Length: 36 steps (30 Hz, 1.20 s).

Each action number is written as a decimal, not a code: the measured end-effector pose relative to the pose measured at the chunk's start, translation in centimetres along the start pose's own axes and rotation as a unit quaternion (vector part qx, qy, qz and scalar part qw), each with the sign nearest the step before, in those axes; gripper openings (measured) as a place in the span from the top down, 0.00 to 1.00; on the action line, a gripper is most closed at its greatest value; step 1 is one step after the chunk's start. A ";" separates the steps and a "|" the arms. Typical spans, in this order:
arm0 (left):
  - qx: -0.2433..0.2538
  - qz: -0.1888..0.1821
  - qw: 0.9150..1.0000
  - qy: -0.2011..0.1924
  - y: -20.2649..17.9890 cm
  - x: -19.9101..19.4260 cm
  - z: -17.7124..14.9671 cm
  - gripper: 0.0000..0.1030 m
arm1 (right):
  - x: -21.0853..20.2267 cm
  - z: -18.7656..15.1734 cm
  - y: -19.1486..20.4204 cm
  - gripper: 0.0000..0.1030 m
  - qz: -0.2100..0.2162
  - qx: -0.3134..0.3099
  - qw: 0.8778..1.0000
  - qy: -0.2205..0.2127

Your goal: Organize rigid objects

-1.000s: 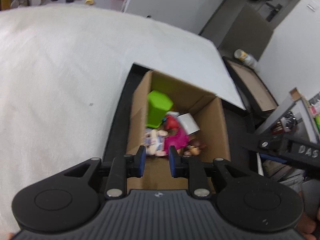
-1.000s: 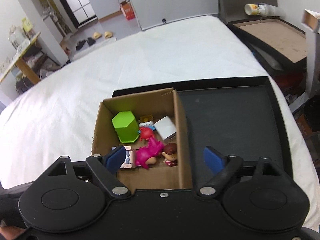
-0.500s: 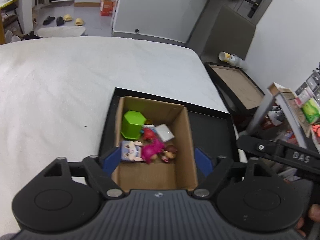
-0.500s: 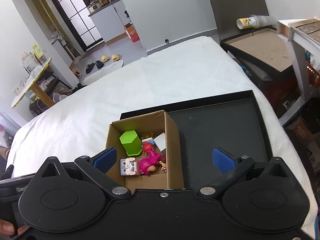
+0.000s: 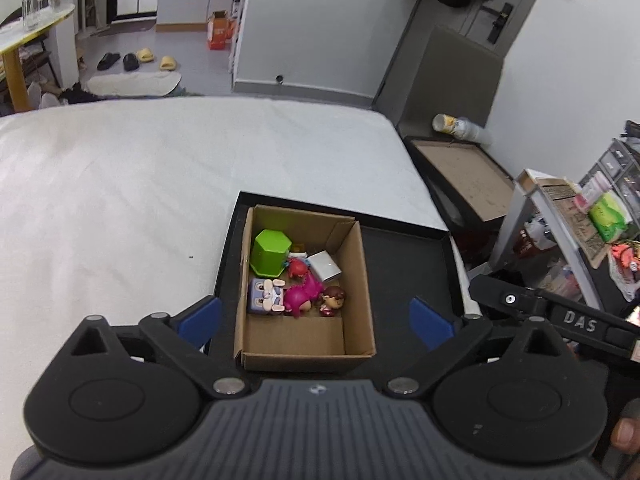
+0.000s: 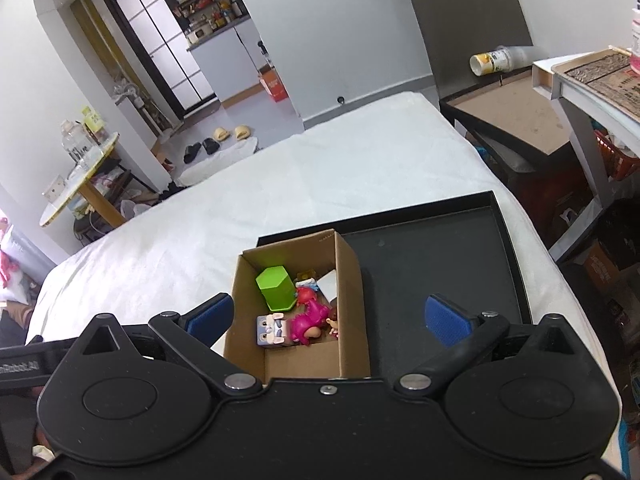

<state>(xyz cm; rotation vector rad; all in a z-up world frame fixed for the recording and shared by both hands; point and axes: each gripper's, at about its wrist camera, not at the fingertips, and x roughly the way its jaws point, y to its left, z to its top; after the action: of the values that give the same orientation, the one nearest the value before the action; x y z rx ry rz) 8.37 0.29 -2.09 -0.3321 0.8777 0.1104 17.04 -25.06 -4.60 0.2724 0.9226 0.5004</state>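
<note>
Cardboard box (image 5: 362, 280): plain brown, inside and out. Tray (image 5: 408, 264) beneath it: matt black. Bed cover (image 5: 140, 184): white, unpatterned.

Box contents, by colour:
- hexagonal container (image 5: 270, 251), at 11 o'clock: lime green;
- small block (image 5: 326, 266), at 1 o'clock: white-grey;
- cube toy (image 5: 265, 297), at 8 o'clock: lilac-blue with a printed face and pale pink ears;
- figure (image 5: 302, 294), centre: magenta;
- small toy (image 5: 298, 267), just above it: red;
- doll (image 5: 333, 299), at 4 o'clock: brown hair, red dress.

Left gripper (image 5: 316, 320) and right gripper (image 6: 327, 316): black bodies with blue pads.
</note>
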 end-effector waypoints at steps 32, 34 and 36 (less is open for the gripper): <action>0.041 0.021 0.998 -0.043 3.8 -9.3 -2.6 0.02 | -7.7 -2.1 3.7 0.00 -0.009 -0.047 0.998 -0.032; 0.038 0.020 0.998 -0.045 4.1 -9.8 -2.7 0.02 | -8.1 -2.3 3.7 0.00 -0.013 -0.047 0.998 -0.032; 0.038 0.017 0.998 -0.050 4.2 -10.4 -2.7 0.02 | -8.4 -2.4 3.7 0.00 -0.021 -0.046 0.998 -0.032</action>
<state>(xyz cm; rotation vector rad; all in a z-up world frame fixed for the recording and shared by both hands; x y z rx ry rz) -1.17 3.77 3.30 -0.2379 0.7864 0.1233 9.79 -26.21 1.38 0.1850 0.8386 0.4905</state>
